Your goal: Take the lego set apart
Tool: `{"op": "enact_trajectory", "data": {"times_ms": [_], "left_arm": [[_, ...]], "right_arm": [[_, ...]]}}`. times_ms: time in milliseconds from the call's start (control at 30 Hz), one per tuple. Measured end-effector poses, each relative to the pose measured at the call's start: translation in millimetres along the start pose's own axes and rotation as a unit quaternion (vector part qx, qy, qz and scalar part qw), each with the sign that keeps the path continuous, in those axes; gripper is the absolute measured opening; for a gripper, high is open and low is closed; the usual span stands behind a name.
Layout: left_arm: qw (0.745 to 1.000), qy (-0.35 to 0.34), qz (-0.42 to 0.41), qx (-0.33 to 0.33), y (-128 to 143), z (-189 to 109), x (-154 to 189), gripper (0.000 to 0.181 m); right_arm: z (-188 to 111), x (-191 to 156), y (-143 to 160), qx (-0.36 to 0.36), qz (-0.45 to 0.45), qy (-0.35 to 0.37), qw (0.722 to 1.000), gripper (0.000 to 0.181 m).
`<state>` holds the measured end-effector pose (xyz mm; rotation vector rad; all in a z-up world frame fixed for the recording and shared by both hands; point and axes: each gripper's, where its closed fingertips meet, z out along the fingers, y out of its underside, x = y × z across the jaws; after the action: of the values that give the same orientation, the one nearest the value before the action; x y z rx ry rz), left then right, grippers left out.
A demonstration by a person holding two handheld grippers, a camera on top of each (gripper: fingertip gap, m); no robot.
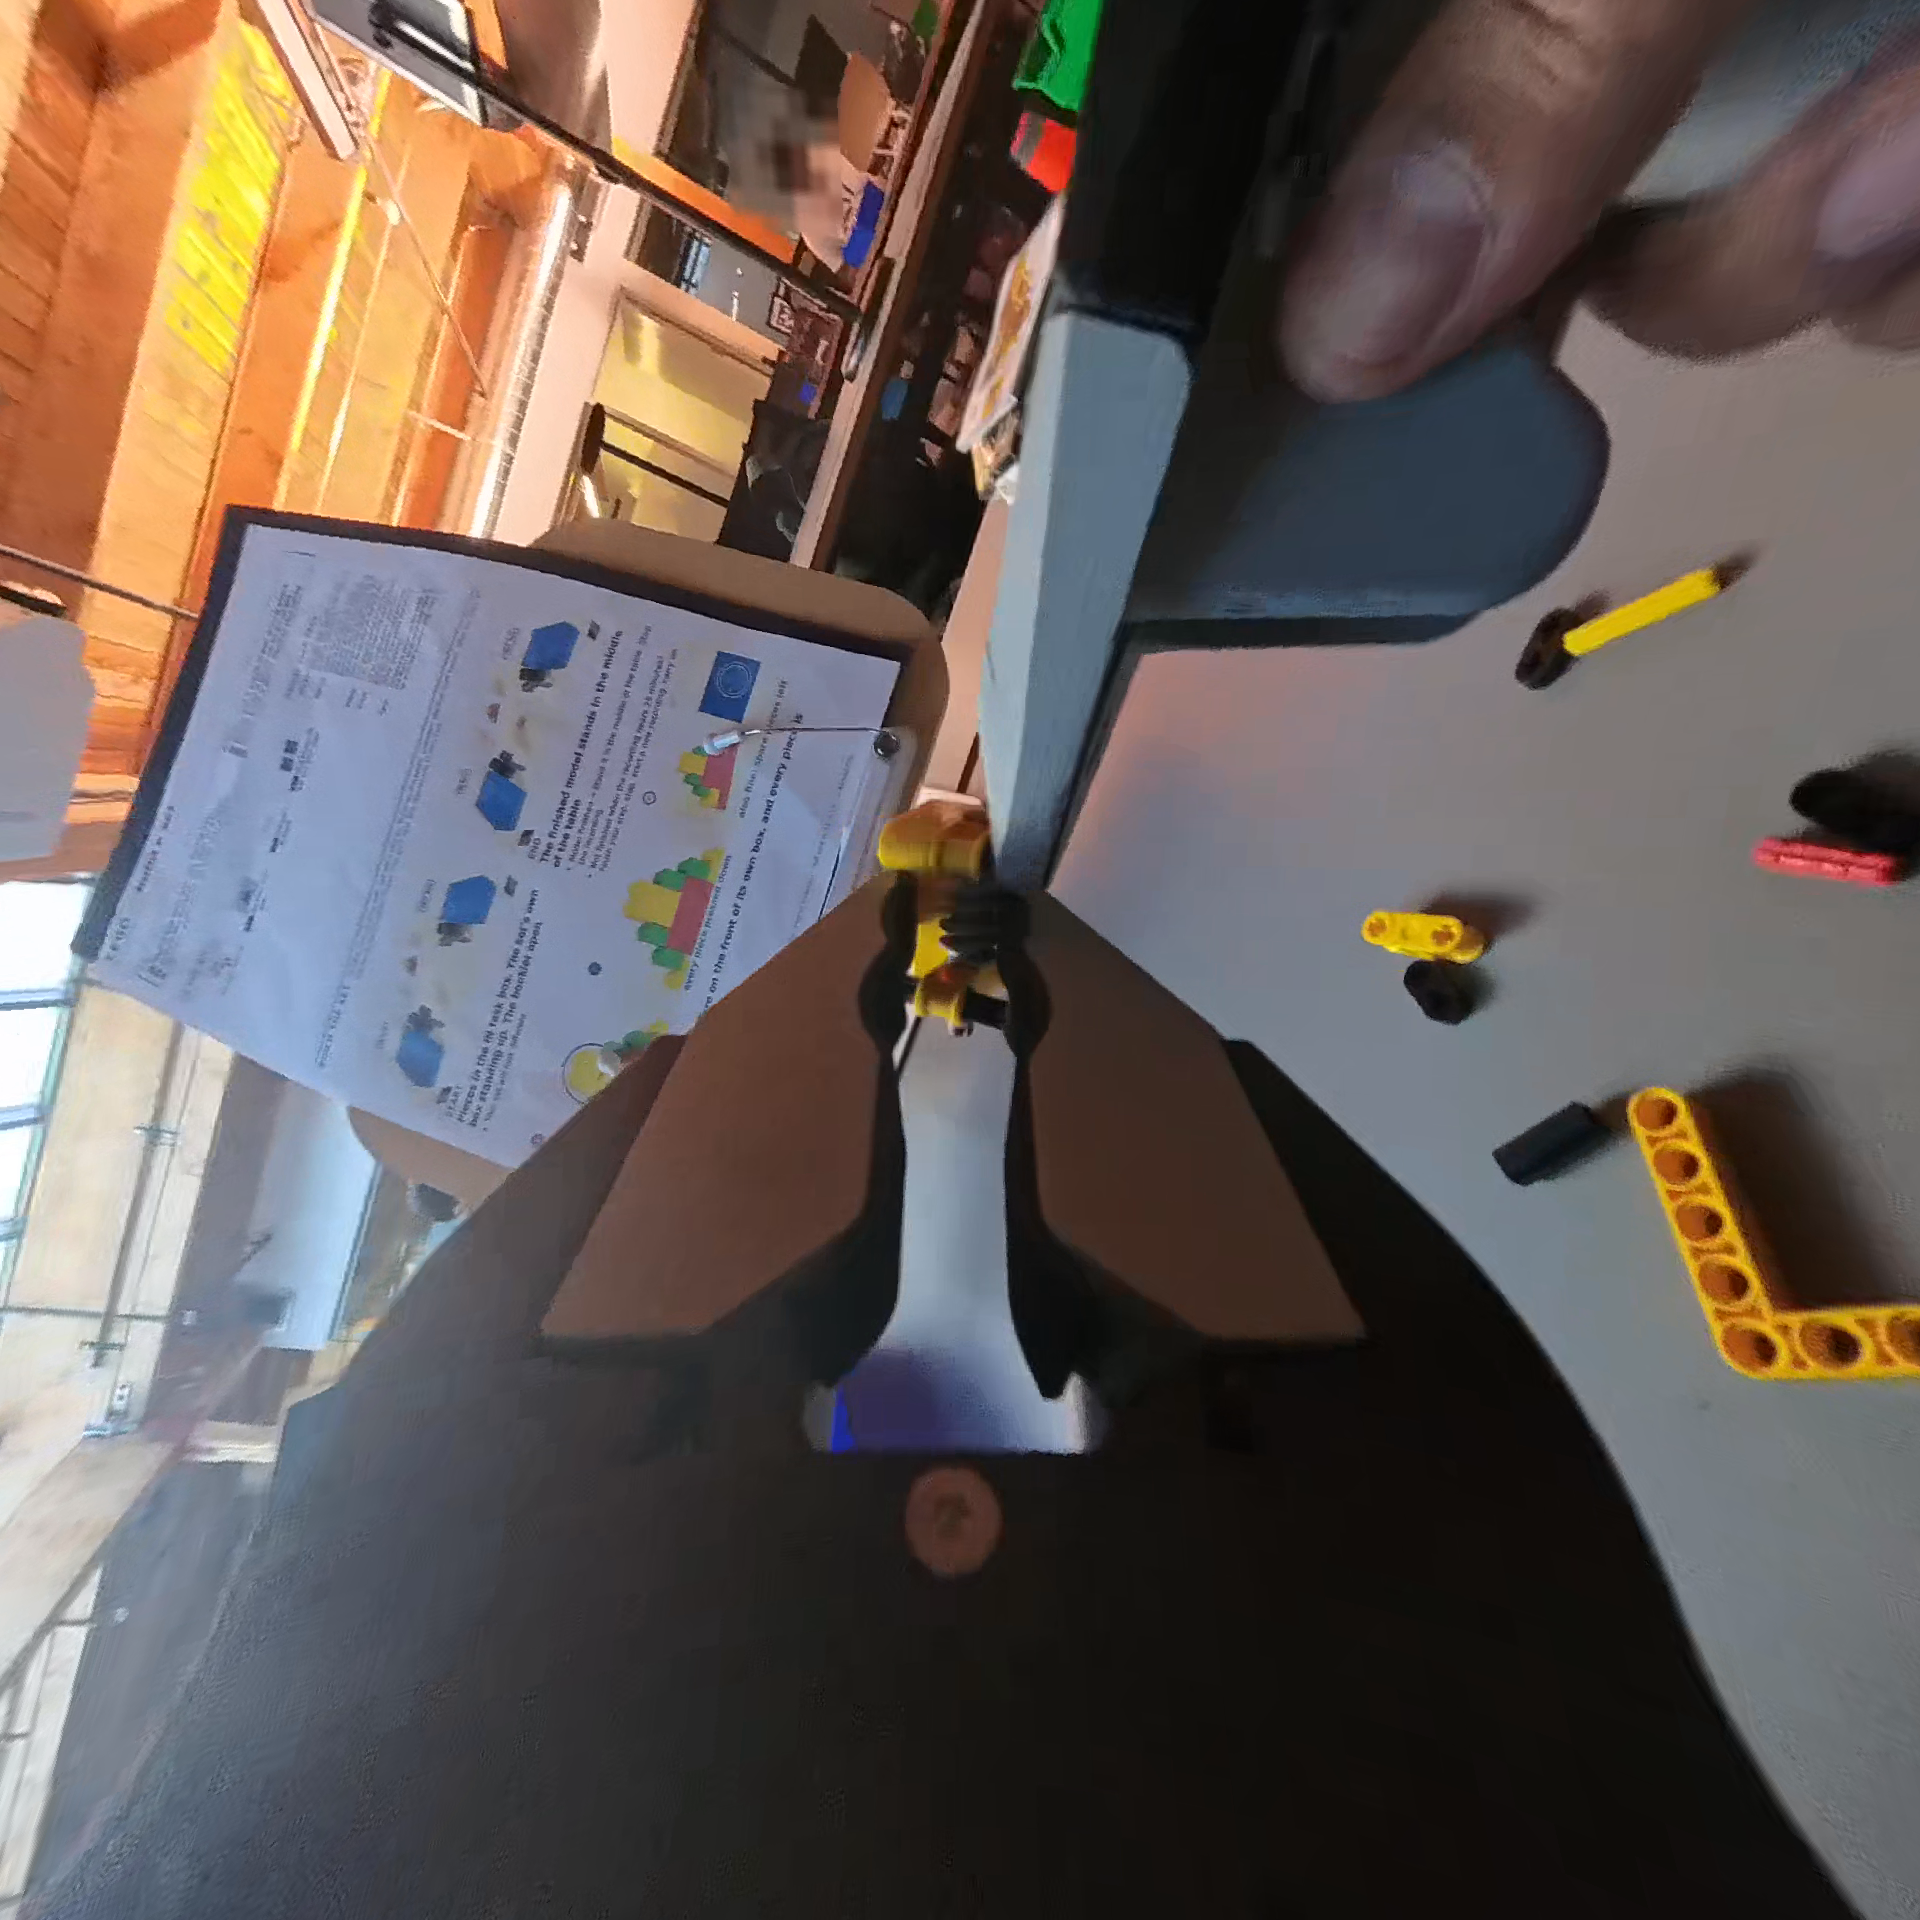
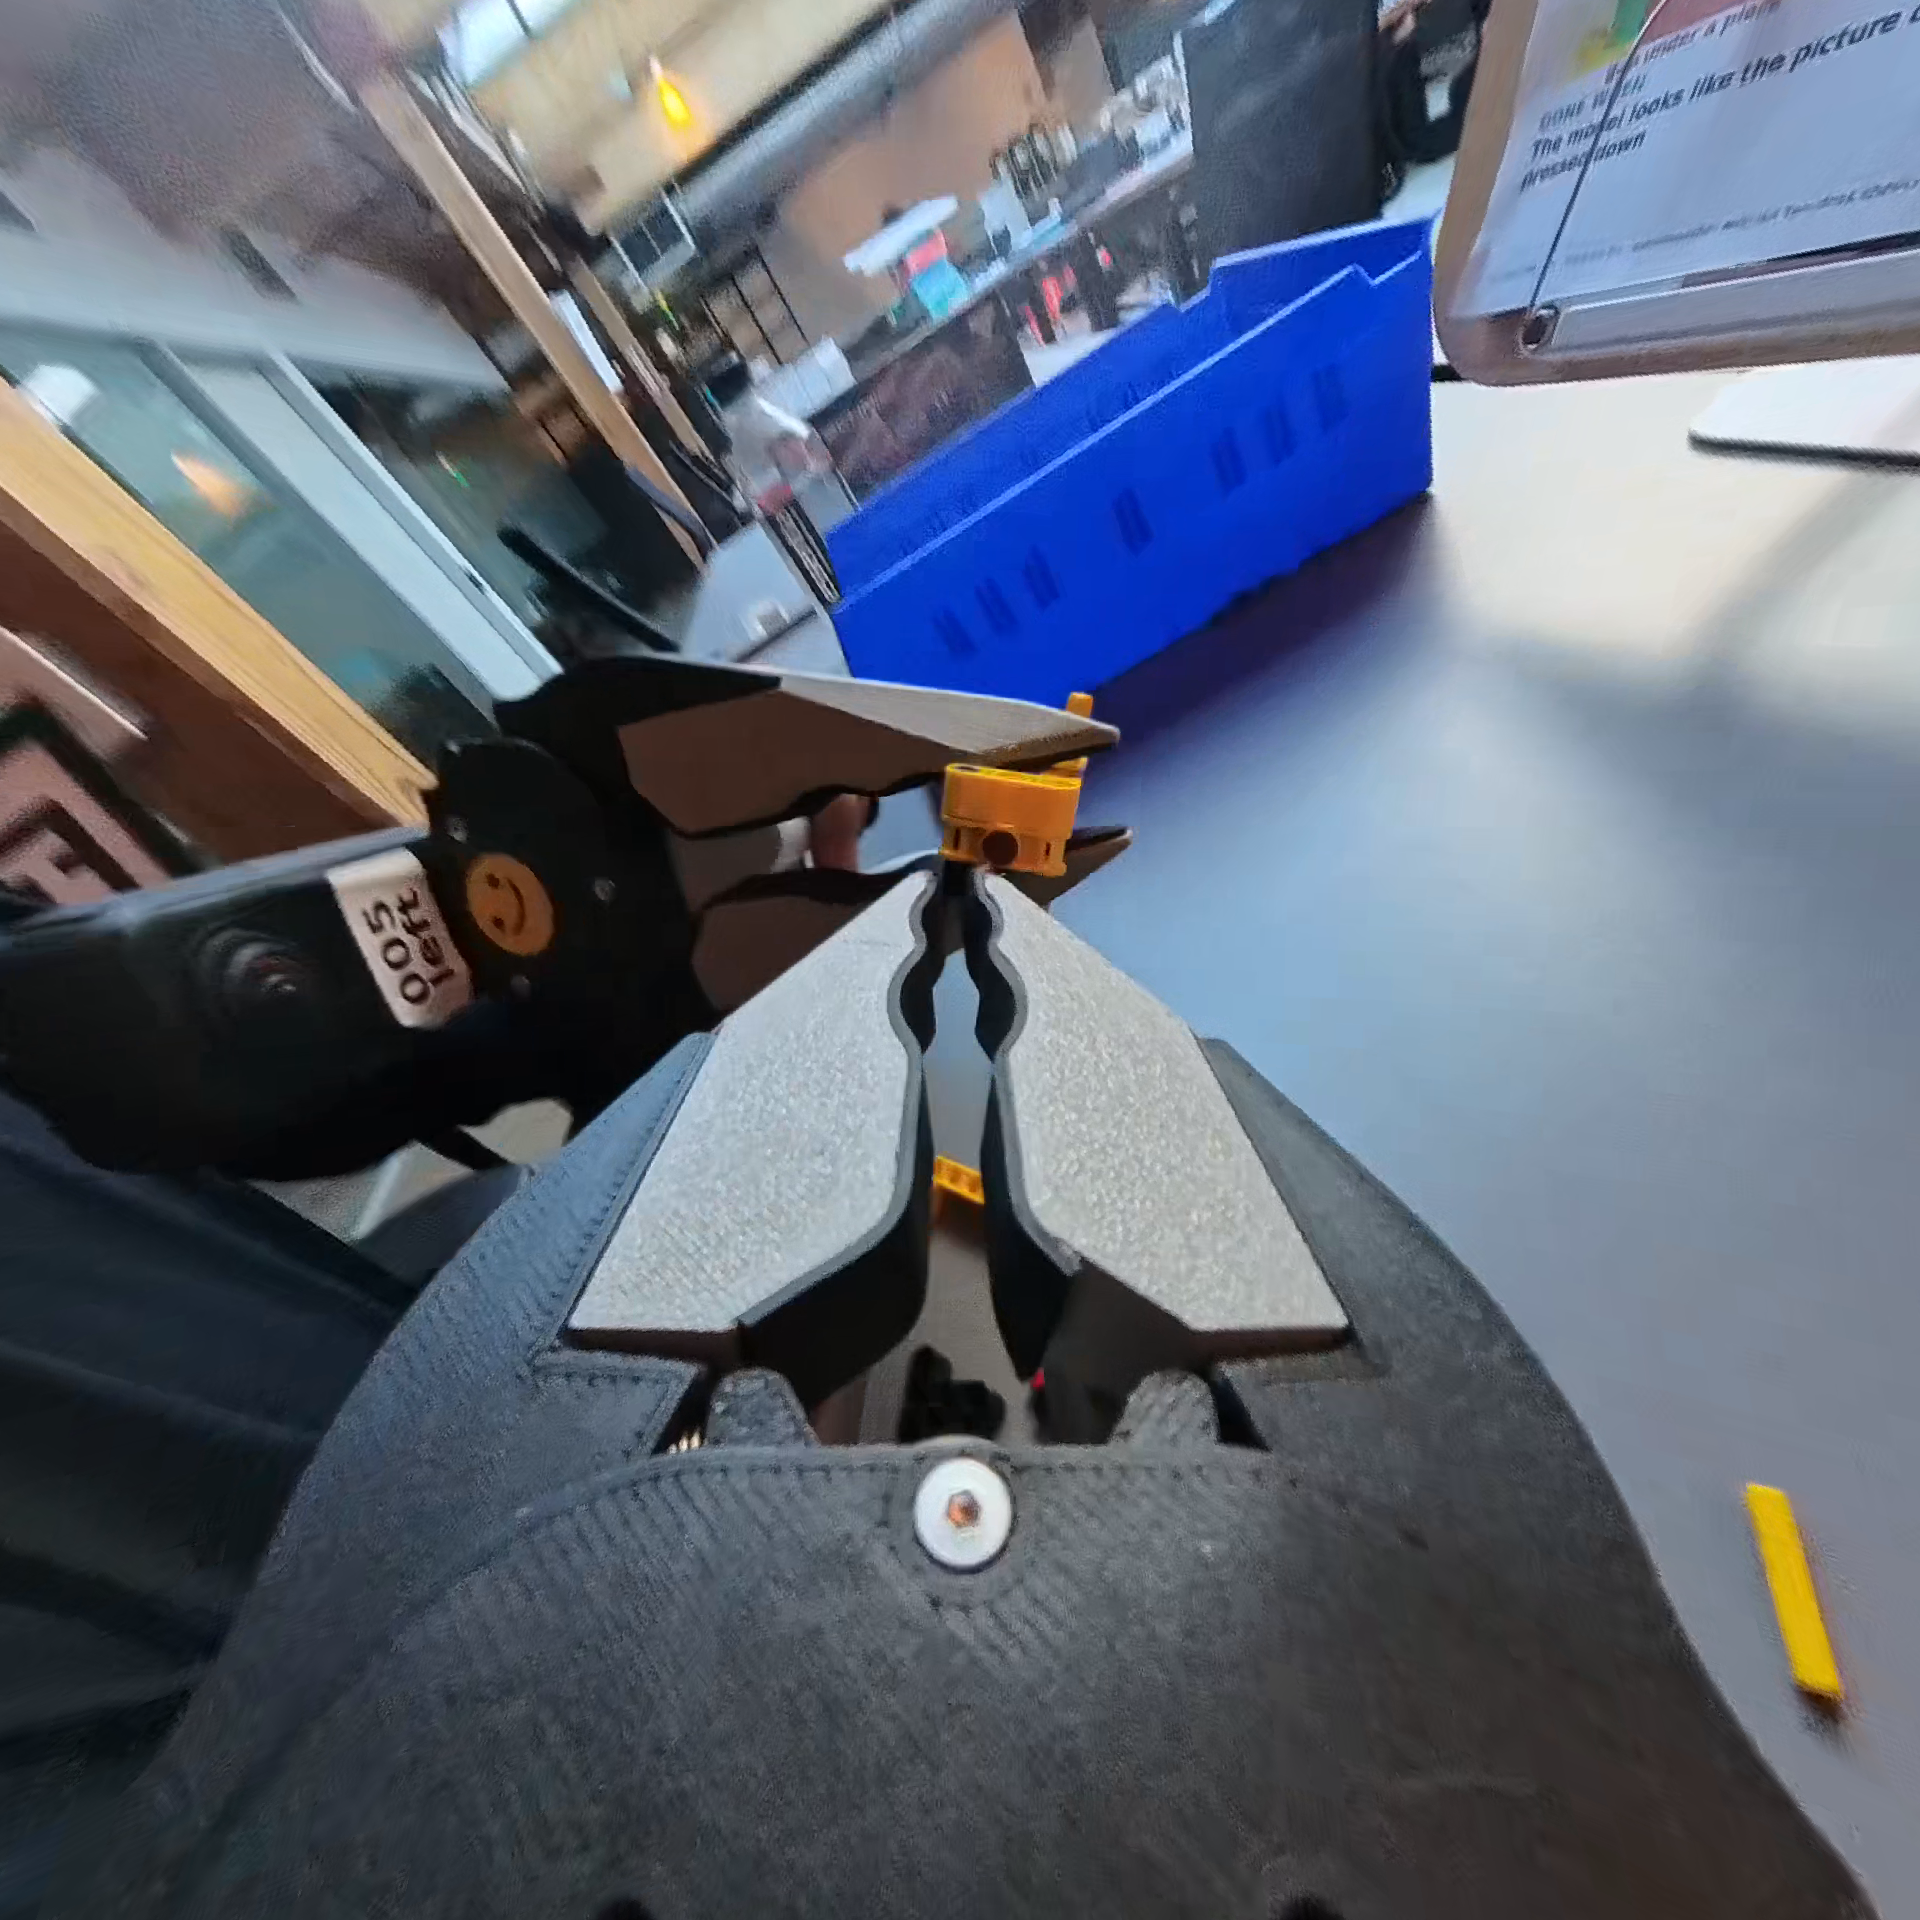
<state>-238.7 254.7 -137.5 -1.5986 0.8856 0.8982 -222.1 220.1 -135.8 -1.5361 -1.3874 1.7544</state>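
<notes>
Jaws of the left gripper [image 1: 951, 971] are shut tight on a small yellow and black lego model [image 1: 940, 914] in the left wrist view. The other gripper's grey finger [image 1: 1081, 582] touches the model from above. Loose bits lie on the grey surface [image 1: 1455, 1558]: a yellow bent beam with holes [image 1: 1720, 1257], a short black tube [image 1: 1553, 1143], a small yellow connector [image 1: 1421, 933], a yellow stick with a black end [image 1: 1626, 621] and a red piece [image 1: 1829, 860]. A printed paper sheet on a stand [image 1: 499, 831] is behind.

In the right wrist view, the right gripper [image 2: 956, 896] has its jaws pinched on the black bottom part of the same model [image 2: 1006, 816]. The left gripper [image 2: 1091, 790] holds it from the side. A blue plastic bin [image 2: 1143, 499] stands farther back. A thin yellow stick [image 2: 1792, 1590] lies near.
</notes>
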Motion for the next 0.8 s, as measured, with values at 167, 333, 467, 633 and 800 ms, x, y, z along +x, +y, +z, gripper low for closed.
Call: {"op": "enact_trajectory", "data": {"times_ms": [167, 333, 467, 633, 800], "left_arm": [[0.999, 0.033, -0.007, -0.006, 6.3, 3.3, 11.7, 0.012], [0.997, 0.069, -0.036, -0.003, 8.1, 4.0, 19.5, 0.013], [0.996, 0.084, -0.044, -0.005, 10.9, 5.7, 26.7, 0.013], [0.996, 0.071, -0.051, -0.018, 15.3, 8.6, 26.9, 0.008], [0.983, 0.051, -0.174, 0.002, 34.8, -3.6, -20.6, 0.008]], "right_arm": [[2.0, 7.2, 12.2, -0.045, -0.017, 0.012, 0.999, 0.000], [2.1, 10.2, 19.0, -0.066, -0.032, 0.018, 0.997, 0.001], [2.0, 13.2, 23.3, -0.074, -0.037, 0.023, 0.996, 0.001], [-1.1, 24.4, 53.9, -0.170, -0.055, 0.045, 0.983, 0.000], [-7.4, 24.4, 27.0, -0.103, -0.116, 0.074, 0.985, 0.000]]}}
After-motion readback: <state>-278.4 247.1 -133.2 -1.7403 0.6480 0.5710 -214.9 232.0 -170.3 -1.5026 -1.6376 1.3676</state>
